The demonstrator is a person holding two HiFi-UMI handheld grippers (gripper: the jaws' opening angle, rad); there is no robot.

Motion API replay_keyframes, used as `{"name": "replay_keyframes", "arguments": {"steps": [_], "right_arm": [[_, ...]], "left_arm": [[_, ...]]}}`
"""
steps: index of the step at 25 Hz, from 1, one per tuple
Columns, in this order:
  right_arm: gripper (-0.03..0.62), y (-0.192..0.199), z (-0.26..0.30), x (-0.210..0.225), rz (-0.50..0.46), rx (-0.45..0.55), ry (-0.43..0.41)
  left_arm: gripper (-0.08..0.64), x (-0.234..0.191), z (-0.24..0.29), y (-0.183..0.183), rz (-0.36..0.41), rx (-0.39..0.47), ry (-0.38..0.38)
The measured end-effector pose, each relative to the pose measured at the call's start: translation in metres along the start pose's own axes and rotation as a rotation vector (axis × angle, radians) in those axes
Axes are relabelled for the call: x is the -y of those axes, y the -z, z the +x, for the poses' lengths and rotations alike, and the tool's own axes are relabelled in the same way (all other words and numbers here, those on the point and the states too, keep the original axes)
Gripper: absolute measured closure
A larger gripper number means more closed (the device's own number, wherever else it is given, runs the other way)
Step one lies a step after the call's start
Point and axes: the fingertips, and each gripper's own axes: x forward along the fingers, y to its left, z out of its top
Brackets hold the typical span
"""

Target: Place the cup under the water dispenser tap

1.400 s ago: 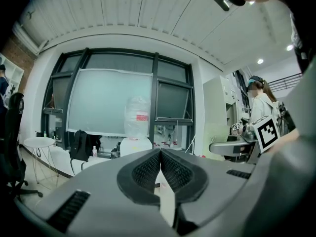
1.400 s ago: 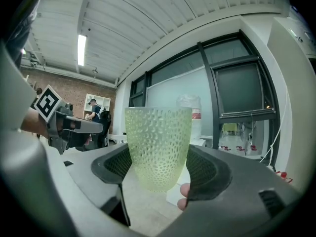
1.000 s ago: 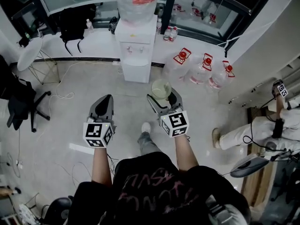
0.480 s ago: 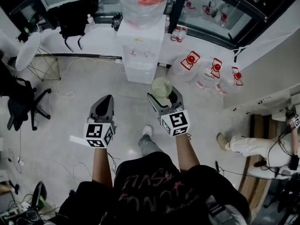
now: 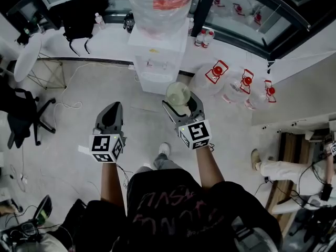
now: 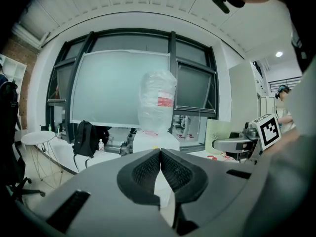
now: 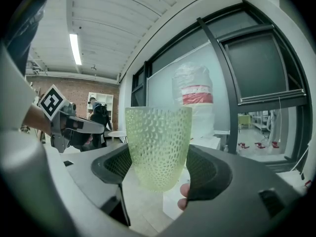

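A pale green, dimpled translucent cup (image 5: 178, 93) (image 7: 158, 144) stands upright between the jaws of my right gripper (image 5: 180, 103) (image 7: 159, 168), which is shut on its lower half. Ahead stands the white water dispenser (image 5: 153, 56) (image 7: 200, 132) (image 6: 154, 141), a wrapped water bottle (image 5: 160, 1) on top. Its taps (image 5: 156, 63) face me; the cup is still short of them, above the floor. At my left, my left gripper (image 5: 112, 109) (image 6: 160, 156) is shut with nothing in it and points at the dispenser.
Three spare water jugs (image 5: 244, 83) stand on the floor right of the dispenser. A black backpack (image 5: 79, 20) and small bottles lie on the window ledge. A round white table (image 5: 26, 56) and office chair (image 5: 21, 114) are at left, a person (image 5: 294, 167) at right.
Both grippers have moved forward towards the dispenser, which now lies closer and larger in the head view. The cup stays gripped in the right gripper.
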Motion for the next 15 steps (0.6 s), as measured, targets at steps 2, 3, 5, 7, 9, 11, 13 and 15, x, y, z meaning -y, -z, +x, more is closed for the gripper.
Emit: {"name": "replay_keyframes", "arguments": {"steps": [2, 3, 5, 7, 9, 11, 13, 15], "right_arm": [[0.241, 0.001, 0.008, 0.005, 0.006, -0.002, -0.004], [0.241, 0.001, 0.011, 0.006, 0.011, -0.003, -0.006], [0.239, 0.001, 0.018, 0.008, 0.013, -0.005, -0.012], [0.24, 0.002, 0.025, 0.008, 0.01, -0.008, -0.018], [0.239, 0.004, 0.033, 0.009, 0.008, -0.012, -0.023], [0.239, 0.006, 0.041, 0.01, 0.008, -0.012, -0.027], [0.239, 0.007, 0.05, 0.011, 0.01, -0.013, -0.028], [0.239, 0.009, 0.058, 0.011, 0.012, -0.017, -0.028]], "left_arm": [[0.543, -0.004, 0.008, 0.0, -0.002, -0.007, -0.004], [0.543, -0.006, 0.011, 0.0, -0.003, -0.011, -0.006], [0.544, -0.01, 0.015, 0.0, -0.001, -0.017, -0.007], [0.543, -0.013, 0.02, 0.0, 0.003, -0.02, -0.007], [0.543, -0.019, 0.024, 0.0, 0.005, -0.024, -0.009], [0.543, -0.025, 0.03, 0.0, 0.004, -0.027, -0.012], [0.543, -0.03, 0.036, 0.001, 0.003, -0.024, -0.009], [0.543, -0.035, 0.042, 0.003, -0.001, -0.026, -0.005]]}}
